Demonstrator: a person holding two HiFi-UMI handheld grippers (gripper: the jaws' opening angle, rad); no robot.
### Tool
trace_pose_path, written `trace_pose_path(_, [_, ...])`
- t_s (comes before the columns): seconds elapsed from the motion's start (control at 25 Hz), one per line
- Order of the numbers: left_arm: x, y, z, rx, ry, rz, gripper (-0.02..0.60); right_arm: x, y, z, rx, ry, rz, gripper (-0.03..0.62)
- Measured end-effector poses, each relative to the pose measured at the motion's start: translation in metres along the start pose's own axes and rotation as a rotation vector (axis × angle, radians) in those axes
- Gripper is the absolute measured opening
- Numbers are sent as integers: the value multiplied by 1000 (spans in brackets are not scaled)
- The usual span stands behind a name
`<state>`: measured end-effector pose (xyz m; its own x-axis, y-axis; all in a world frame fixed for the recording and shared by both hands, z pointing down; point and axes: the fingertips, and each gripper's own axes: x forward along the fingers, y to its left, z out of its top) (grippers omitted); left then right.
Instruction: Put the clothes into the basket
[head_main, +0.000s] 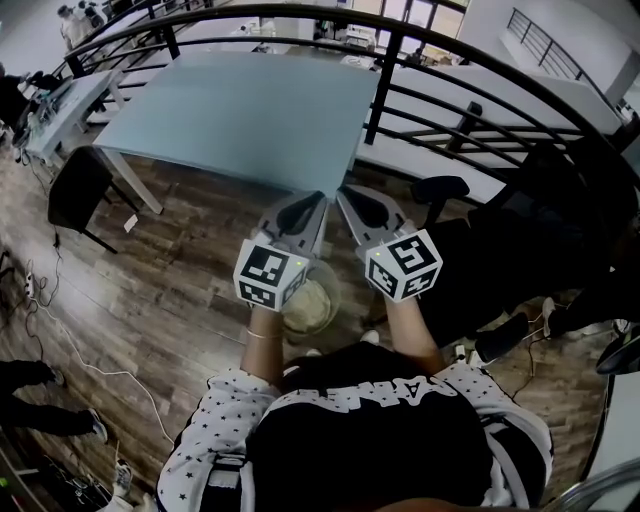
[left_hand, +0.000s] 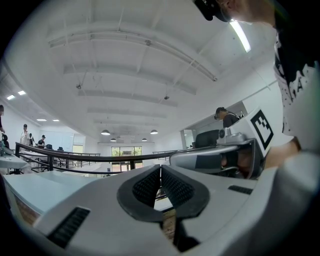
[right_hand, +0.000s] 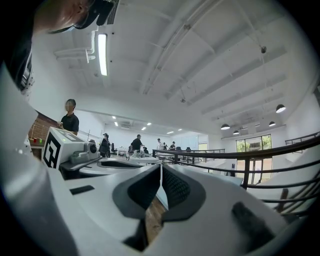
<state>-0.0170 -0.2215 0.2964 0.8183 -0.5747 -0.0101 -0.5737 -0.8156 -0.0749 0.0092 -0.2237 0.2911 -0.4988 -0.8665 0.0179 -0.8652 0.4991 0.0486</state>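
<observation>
In the head view my left gripper (head_main: 318, 198) and right gripper (head_main: 342, 192) are held level side by side, pointing at the near edge of a pale blue table (head_main: 230, 110). Both are shut with nothing between the jaws, as the left gripper view (left_hand: 160, 167) and the right gripper view (right_hand: 161, 167) also show. Under the marker cubes a round pale basket (head_main: 318, 305) stands on the wooden floor with something cream-coloured in it; the grippers partly hide it. No clothes show on the table. Each gripper view catches the other gripper alongside: the right gripper (left_hand: 220, 157) and the left gripper (right_hand: 100, 162).
A black railing (head_main: 400, 40) curves behind the table. A black chair (head_main: 75, 190) stands left of the table and another black chair (head_main: 440, 190) to its right. Cables (head_main: 60, 340) trail across the floor at left. Several people stand far off in the room.
</observation>
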Motion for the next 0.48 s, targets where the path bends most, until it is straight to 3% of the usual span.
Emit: trace_pose_path(0.48, [-2,10,-8,-10,2,16,18,7,3,-6,-1,6,4,33])
